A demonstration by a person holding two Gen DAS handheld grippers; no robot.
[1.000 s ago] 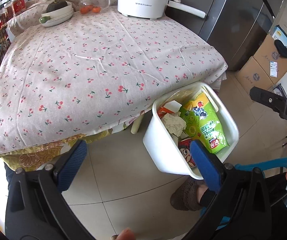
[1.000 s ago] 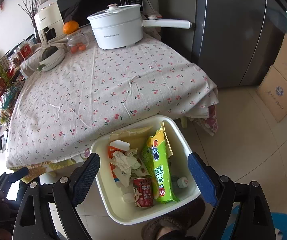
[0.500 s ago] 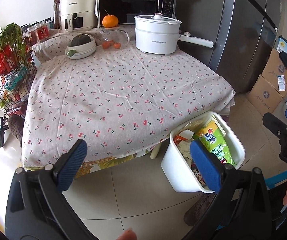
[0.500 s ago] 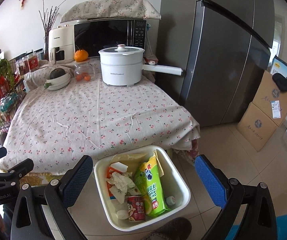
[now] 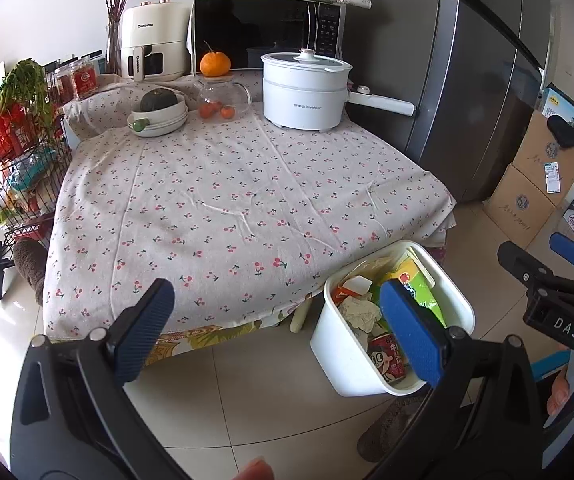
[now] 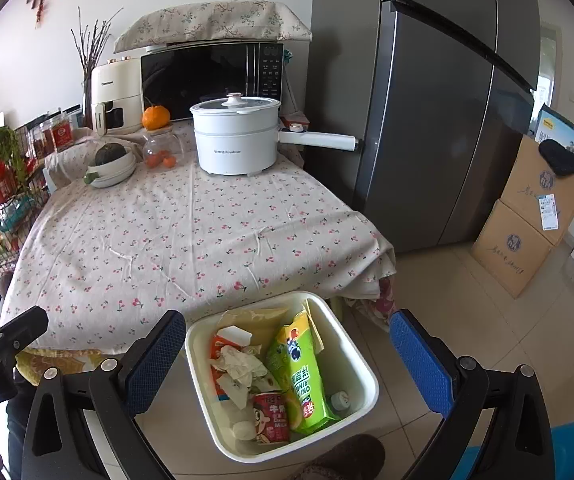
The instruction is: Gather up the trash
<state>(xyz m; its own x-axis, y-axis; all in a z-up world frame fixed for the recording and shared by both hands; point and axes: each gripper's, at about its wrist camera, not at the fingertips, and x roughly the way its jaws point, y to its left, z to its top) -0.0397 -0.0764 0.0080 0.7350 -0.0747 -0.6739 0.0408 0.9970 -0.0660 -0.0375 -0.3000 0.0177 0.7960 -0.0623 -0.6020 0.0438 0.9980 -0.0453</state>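
Cherry-print cream tablecloth point(image 6: 191, 240) fills the centre — red cherries, green stems. At 12 o'clock, a white pot point(image 6: 235, 136) and an orange fruit point(image 6: 155, 117). At 6 o'clock, a white bin point(image 6: 361, 364) holds a green snack bag point(image 6: 303, 376) and red can point(image 6: 271, 418) — blue gripper pads point(image 6: 421, 362) flank it.

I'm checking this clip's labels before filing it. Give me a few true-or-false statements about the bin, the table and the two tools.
1. The white bin stands on the floor by the table's near edge. True.
2. The bin is empty. False: it holds a green snack bag, a red can, crumpled tissue and other wrappers.
3. Both tools are open and hold nothing. True: the left tool and the right tool have their jaws spread wide.
4. The white electric pot lies on its side. False: it stands upright with its lid on.
5. Loose trash lies on the middle of the cherry tablecloth. False: no trash shows there.
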